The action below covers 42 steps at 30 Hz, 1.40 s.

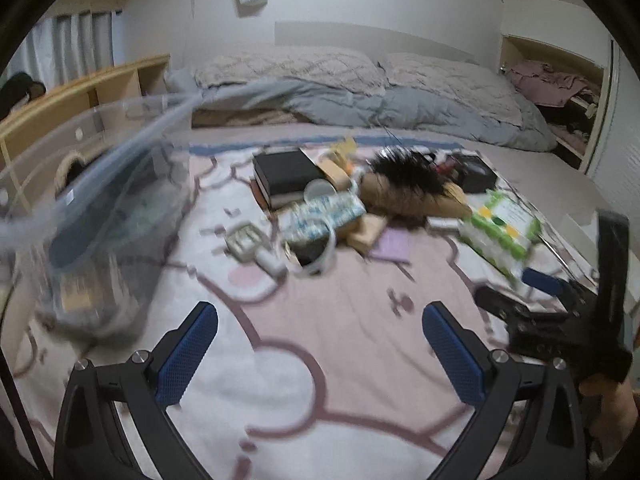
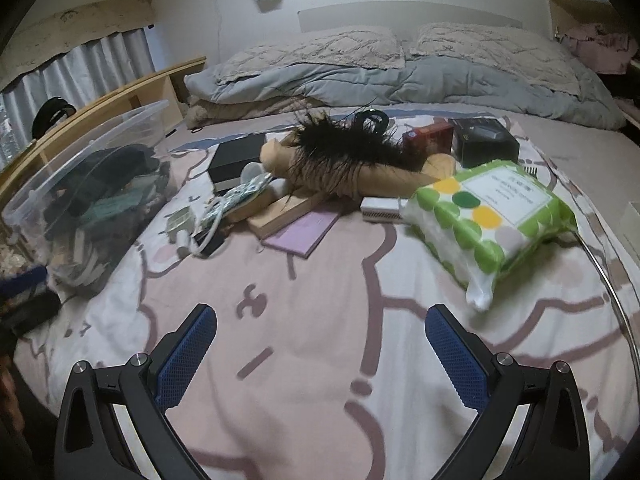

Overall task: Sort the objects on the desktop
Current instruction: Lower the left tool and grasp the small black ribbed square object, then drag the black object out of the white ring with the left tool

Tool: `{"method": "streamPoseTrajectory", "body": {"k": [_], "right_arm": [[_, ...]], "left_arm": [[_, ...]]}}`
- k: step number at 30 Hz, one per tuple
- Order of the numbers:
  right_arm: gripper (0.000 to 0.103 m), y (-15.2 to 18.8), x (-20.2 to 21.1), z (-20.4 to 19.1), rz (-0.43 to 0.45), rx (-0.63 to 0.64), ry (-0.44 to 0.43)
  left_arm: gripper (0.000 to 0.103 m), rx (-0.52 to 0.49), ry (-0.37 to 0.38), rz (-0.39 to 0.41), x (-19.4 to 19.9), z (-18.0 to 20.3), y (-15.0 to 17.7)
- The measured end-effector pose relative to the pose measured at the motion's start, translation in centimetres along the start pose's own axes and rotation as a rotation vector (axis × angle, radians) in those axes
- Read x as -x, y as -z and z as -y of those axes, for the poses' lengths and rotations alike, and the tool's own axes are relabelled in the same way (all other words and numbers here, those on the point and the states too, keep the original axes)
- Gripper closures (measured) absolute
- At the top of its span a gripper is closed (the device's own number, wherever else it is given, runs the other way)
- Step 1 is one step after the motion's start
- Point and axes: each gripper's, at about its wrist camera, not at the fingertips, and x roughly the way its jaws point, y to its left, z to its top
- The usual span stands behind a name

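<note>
A: Surface: a bed (image 2: 560, 148) covered by a pink and white patterned blanket (image 2: 320, 300), with grey pillows and a folded duvet at 12 o'clock. Report the storage unit.

B: A clear plastic bin (image 2: 24, 200) stands on the blanket at 9 o'clock in the right wrist view. It holds dark, mixed items. The left wrist view shows it blurred at 9 to 10 o'clock.

A: Report the loose objects.

B: They lie in a cluster at 12 o'clock, well apart from both claws. A black box (image 2: 236, 156) is at 11 o'clock. A tan item with black feathers (image 2: 352, 152) lies across the centre of the pile. A purple notebook (image 2: 304, 232) lies at the near edge of the pile, partly under a tan board. A green-dotted tissue pack (image 2: 488, 216) lies at 1 to 2 o'clock, nearest the right claw. A second black box (image 2: 486, 142) and a red box (image 2: 428, 136) stand behind it.

A: State of the left claw (image 1: 320, 354).

B: Jaws spread wide, nothing between them, above bare blanket.

A: State of the right claw (image 2: 320, 354).

B: Same: jaws spread wide, nothing held. It also appears in the left wrist view at 3 o'clock, held by a hand (image 1: 612, 404).
</note>
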Motion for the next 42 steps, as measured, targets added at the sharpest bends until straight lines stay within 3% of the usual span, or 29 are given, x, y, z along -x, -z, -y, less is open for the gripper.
{"method": "streamPoseTrajectory", "body": {"k": [7, 11, 19, 23, 25, 32, 34, 38, 42], "right_arm": [[0.0, -1.6, -0.8, 0.3, 0.093, -0.009, -0.025], [0.0, -2.6, -1.4, -0.1, 0.147, 0.0, -0.049], [0.0, -1.9, -3.9, -0.6, 0.048, -0.008, -0.082], [0.0, -1.6, -3.9, -1.0, 0.038, 0.005, -0.08], [0.0, -1.6, -3.8, -1.0, 0.039, 0.007, -0.078], [0.0, -1.4, -4.0, -0.7, 0.016, -0.018, -0.094], [0.0, -1.3, -4.0, -0.7, 0.013, -0.021, -0.092], [0.0, -1.2, -3.9, -0.7, 0.014, -0.017, -0.105], [0.0, -1.3, -4.0, -0.7, 0.011, -0.019, -0.109]], "left_arm": [[0.0, 0.049, -0.054, 0.007, -4.1, -1.9, -3.0], [0.0, 0.072, -0.068, -0.03, -7.3, -2.6, -3.6], [0.0, 0.093, -0.121, -0.11, -13.2, -4.1, -4.0], [0.003, 0.117, -0.028, -0.134, -15.0, -4.3, -3.9], [0.022, 0.121, 0.009, -0.152, -15.7, -4.0, -3.8], [0.048, 0.141, 0.138, -0.154, -16.4, -3.2, -3.9], [0.061, 0.152, 0.166, -0.157, -16.8, -3.2, -4.0], [0.078, 0.167, 0.185, -0.201, -18.4, -3.4, -3.5], [0.078, 0.188, 0.203, -0.206, -18.9, -3.9, -3.2]]}}
